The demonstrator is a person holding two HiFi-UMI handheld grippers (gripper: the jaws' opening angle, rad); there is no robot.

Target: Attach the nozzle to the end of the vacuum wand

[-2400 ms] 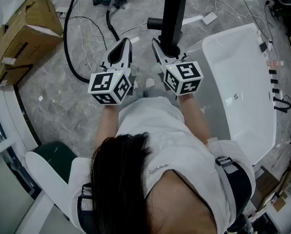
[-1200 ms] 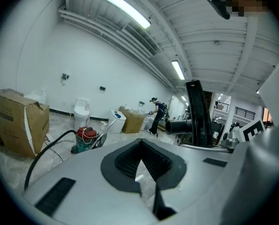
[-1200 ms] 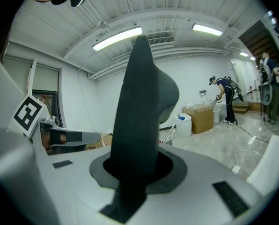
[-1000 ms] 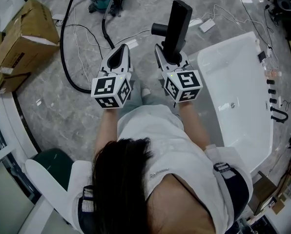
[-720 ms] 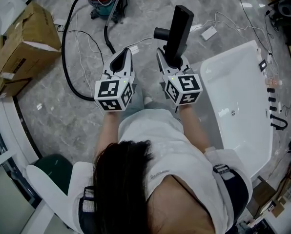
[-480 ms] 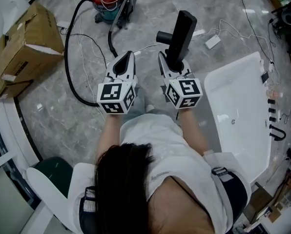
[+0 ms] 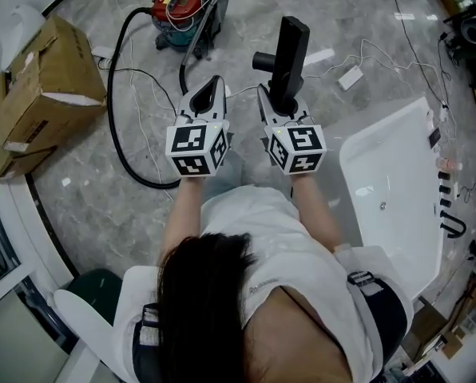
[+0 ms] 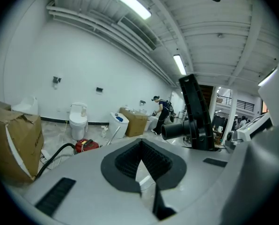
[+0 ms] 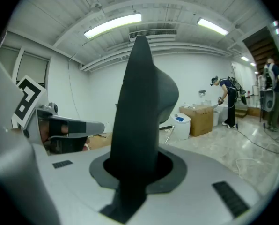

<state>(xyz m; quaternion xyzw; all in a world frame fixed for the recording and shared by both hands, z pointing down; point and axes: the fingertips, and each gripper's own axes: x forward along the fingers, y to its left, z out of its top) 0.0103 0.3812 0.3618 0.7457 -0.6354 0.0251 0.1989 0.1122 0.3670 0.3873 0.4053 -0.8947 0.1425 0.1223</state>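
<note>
Carried the left gripper (image 7: 210, 92) and right gripper (image 7: 279, 102) across the floor toward the vacuum (image 7: 178, 8). Now whole in the upper left-centre of the head view, where only its edge showed before. Tub (image 7: 398, 190) pushed out toward the right edge meanwhile.

Still clamping the nozzle (image 7: 288, 58) in the right gripper: upright above the jaws, side stub pointing left in frame, grip unchanged. Left gripper closed on nothing, just left of the right one.

Judged as approach only. Nozzle not yet at the wand (image 7: 216, 0), seen as a slim pale tube leaning over the vacuum, well above both grippers in frame. Left to do, most likely: close the gap, steady the wand end with the empty left gripper, line up the nozzle and push it on.

Around: black hose (image 7: 110, 102) looping down the floor to the left of the left gripper, thin cables (image 7: 146, 74) crossing beside it, cardboard box (image 7: 42, 86) at far left. Nothing solid between nozzle and wand. Hose loop and cables lying underfoot on the way, so worth stepping over. Toilet (image 8: 77, 121) by the far wall in the left gripper view, clear of the path.
</note>
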